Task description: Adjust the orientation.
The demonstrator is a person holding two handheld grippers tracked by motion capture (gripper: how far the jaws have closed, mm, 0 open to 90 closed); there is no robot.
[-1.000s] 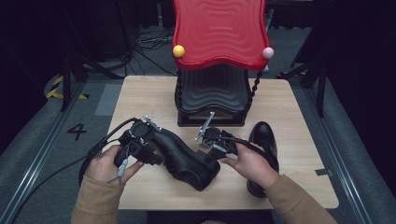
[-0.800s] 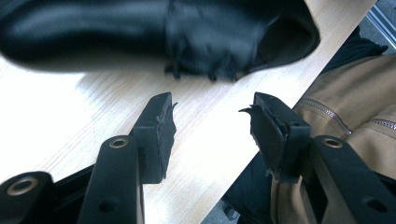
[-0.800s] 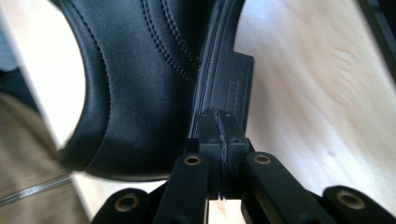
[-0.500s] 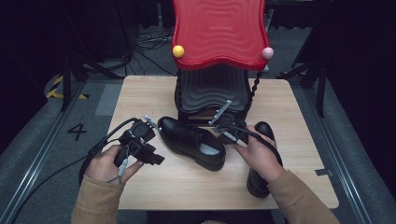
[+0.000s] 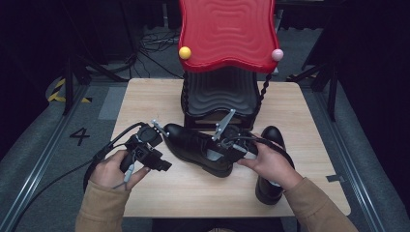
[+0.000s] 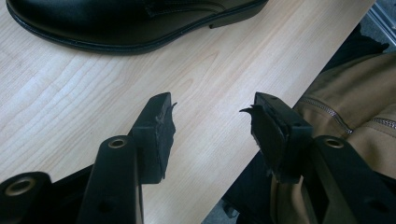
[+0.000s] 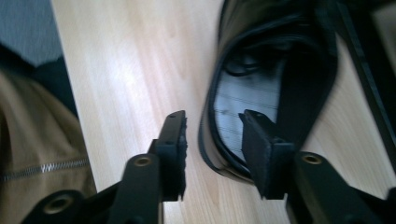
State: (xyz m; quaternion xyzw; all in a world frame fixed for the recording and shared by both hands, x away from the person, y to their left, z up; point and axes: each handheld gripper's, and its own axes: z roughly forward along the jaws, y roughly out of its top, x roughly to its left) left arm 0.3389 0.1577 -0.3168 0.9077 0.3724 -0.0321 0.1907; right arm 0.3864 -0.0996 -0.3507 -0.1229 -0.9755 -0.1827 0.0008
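Note:
A black leather shoe (image 5: 193,142) stands on its sole in the middle of the wooden table (image 5: 193,193), toe to the left. My right gripper (image 5: 218,151) hovers over its heel opening. Its jaws have just been opening. In the right gripper view, my right gripper (image 7: 212,119) straddles the shoe's rim (image 7: 208,121) without pressing it, one pad outside and one over the pale insole (image 7: 243,102). My left gripper (image 5: 162,154) stands open just left of the toe. In the left gripper view, that gripper (image 6: 210,105) holds nothing and the shoe (image 6: 116,18) lies beyond it.
A second black shoe (image 5: 270,137) lies at the right, partly under the person's right hand. Behind the shoes stands a black wavy rack (image 5: 220,94) with a red wavy top (image 5: 227,34), a yellow ball (image 5: 184,52) and a pink ball (image 5: 276,54).
The shoe, earlier tilted between both grippers near the front, now stands on the table farther back. My left gripper has come off it. My right gripper's jaws have opened and risen slightly.

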